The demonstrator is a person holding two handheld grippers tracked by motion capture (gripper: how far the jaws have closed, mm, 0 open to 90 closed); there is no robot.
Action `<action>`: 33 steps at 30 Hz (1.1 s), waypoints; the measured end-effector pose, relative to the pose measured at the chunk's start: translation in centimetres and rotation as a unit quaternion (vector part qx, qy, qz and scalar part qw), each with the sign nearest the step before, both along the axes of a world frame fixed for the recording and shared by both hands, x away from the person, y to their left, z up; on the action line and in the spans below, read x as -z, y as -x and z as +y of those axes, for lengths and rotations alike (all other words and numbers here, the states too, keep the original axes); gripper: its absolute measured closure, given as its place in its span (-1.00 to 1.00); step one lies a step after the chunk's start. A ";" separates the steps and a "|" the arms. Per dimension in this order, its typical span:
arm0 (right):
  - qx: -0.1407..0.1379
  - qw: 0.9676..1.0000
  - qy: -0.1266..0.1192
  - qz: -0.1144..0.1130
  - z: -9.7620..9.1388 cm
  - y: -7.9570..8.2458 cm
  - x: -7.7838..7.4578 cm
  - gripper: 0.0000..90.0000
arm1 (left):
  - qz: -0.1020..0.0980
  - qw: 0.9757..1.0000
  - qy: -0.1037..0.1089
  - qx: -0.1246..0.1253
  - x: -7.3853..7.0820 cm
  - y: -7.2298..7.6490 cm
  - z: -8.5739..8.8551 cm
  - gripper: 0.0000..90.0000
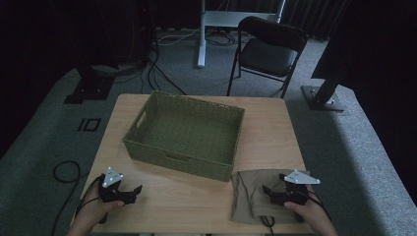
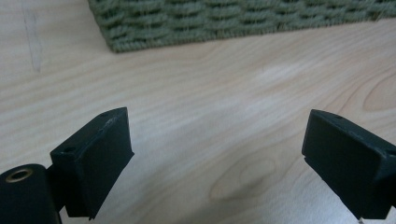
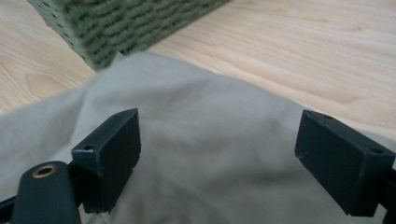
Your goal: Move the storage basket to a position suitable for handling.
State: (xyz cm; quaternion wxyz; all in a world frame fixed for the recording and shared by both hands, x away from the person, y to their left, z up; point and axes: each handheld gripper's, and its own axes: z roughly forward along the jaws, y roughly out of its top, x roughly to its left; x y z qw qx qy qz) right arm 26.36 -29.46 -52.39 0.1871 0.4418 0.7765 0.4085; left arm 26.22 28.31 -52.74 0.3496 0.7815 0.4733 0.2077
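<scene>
The right gripper (image 1: 273, 192) is holding its fingers (image 3: 109, 154) wide apart over the beige cloth (image 1: 251, 194), which is lying at the table's (image 1: 275, 132) near right corner, touching the green basket (image 1: 184, 132). The left gripper (image 1: 129, 192) is hovering spread above bare wood at the near left corner.

Left gripper (image 1: 129, 192): black body; grey three-cornered plate on top, dotted with small dark screws; black cable trailing off behind the hand
Right gripper (image 1: 273, 193): black; the same grey plate; black cable looping at the table edge
Jaw pads (image 2: 95, 158): blocky matt black, with small screw holes; a brass-ringed hole in the black mount beside one
Arms: bare forearms; no sleeve visible
</scene>
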 end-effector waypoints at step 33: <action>0.009 0.998 -0.044 -0.051 4.5 -1.7 -4.5 -0.69 | -0.076 0.997 0.005 0.017 -7.2 -3.7 0.0 -0.80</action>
